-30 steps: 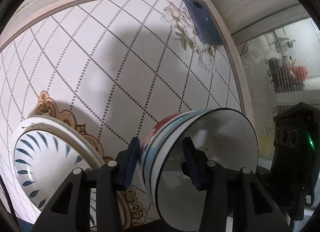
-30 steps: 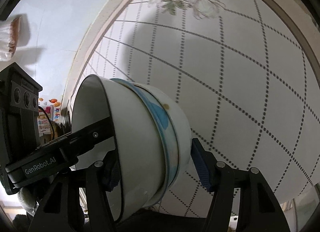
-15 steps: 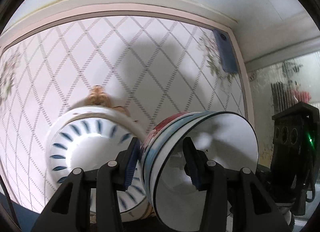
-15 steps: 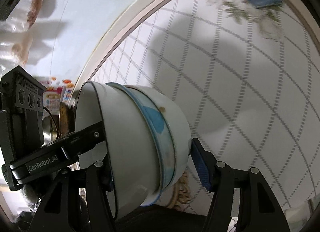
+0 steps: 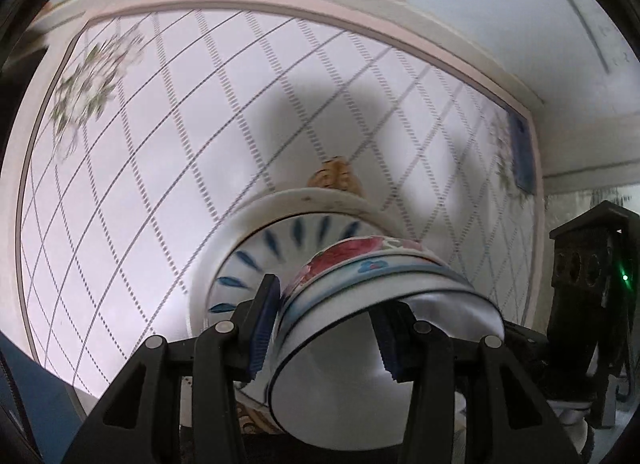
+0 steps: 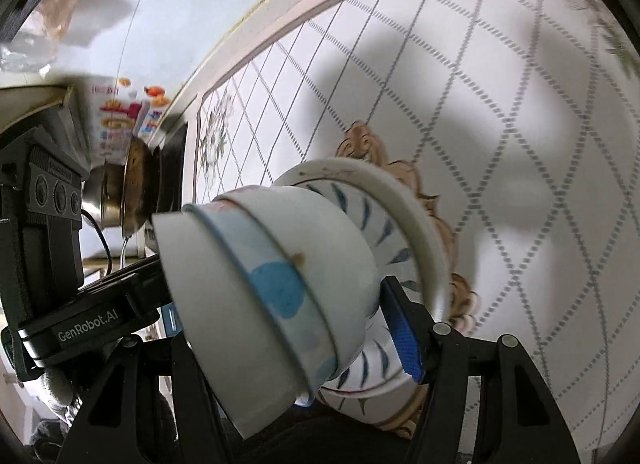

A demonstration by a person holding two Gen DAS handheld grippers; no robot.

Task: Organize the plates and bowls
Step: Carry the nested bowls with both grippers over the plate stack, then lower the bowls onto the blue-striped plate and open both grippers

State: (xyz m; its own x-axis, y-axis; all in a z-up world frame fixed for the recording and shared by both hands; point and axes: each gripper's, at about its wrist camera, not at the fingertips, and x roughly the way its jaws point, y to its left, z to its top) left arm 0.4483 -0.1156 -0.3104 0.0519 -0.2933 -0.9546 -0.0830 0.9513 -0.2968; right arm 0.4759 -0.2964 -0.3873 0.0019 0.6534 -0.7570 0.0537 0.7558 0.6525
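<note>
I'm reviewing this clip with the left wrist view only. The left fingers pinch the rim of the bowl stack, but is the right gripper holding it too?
Observer: Yes. In the right wrist view the right gripper straddles the opposite rim of the bowl stack, with one blue-padded finger outside the wall. The other finger is hidden behind the bowls.
Operator: Any marks on that side of the bowls?
Observer: A small brown stain sits on the bottom bowl's wall, just above a blue blotch.
Operator: Anything off past the table?
Observer: A metal pot shows beyond the table's left end.
</note>
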